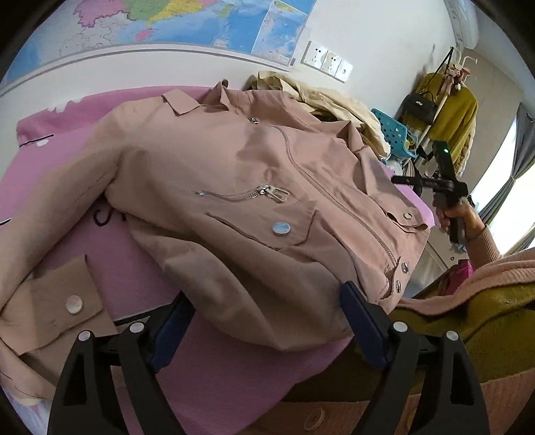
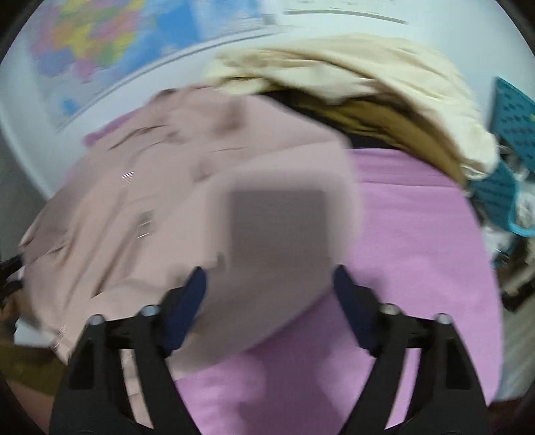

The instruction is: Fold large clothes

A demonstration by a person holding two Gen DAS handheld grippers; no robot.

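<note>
I have the pink jacket (image 1: 254,200) lying face up on the pink-covered table (image 1: 234,374), collar toward the wall map (image 1: 187,23) and hem toward me, with one sleeve trailing off to the left so that its buttoned cuff (image 1: 57,318) sits near my left hand-held gripper (image 1: 267,324). That gripper is released, its blue pads spread wide with the jacket's near hem edge lying between them but not pinched. My right hand-held gripper (image 2: 269,301) is likewise released; its view is smeared, yet I can see the fingers parted over the jacket's right side, where a flap of cloth already seems folded inward, though the blur keeps me from being sure how neatly it lies. From the left view I can also see that gripper off the jacket's right edge, held in a hand (image 1: 451,210). A heap of cream clothing (image 1: 321,97) sits behind the jacket, near the wall, and should stay out of the fold. I judge the step in hand to be bringing the loose left sleeve across the body. To do it well, I want to take the sleeve near the cuff with the left pads, catching only the sleeve and not the table cover beneath, lift it just clear, and lay it flat across the chest so the pocket zip (image 1: 240,194) and snaps do not bunch the cloth. The right gripper is best used to pin or smooth the far side so the body does not slide as the sleeve comes over.
</note>
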